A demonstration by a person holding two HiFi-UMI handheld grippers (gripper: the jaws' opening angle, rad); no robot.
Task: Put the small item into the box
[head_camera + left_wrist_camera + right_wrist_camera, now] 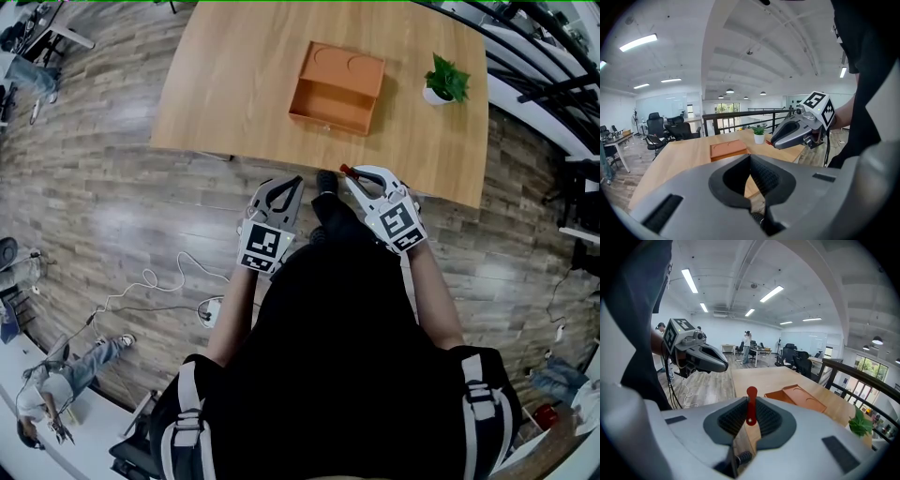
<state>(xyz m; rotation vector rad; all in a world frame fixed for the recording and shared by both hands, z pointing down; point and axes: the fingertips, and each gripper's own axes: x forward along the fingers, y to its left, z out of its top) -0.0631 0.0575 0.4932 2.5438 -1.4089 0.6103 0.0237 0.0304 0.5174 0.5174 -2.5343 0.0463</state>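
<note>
**benchnewb:** Right gripper is pinching the small red item upright between its fingers, hanging over the near edge of the table. Left gripper is sitting clenched on nothing. Any tips for getting it into the box?

**gripguy:** The box is sitting open toward the middle of the table, well ahead of you. I'd be reaching out with the grip kept firm, since that thin piece looks like it could twist. Get right over the open tray, go low, then let go. Watch the plant near the right edge.
</note>
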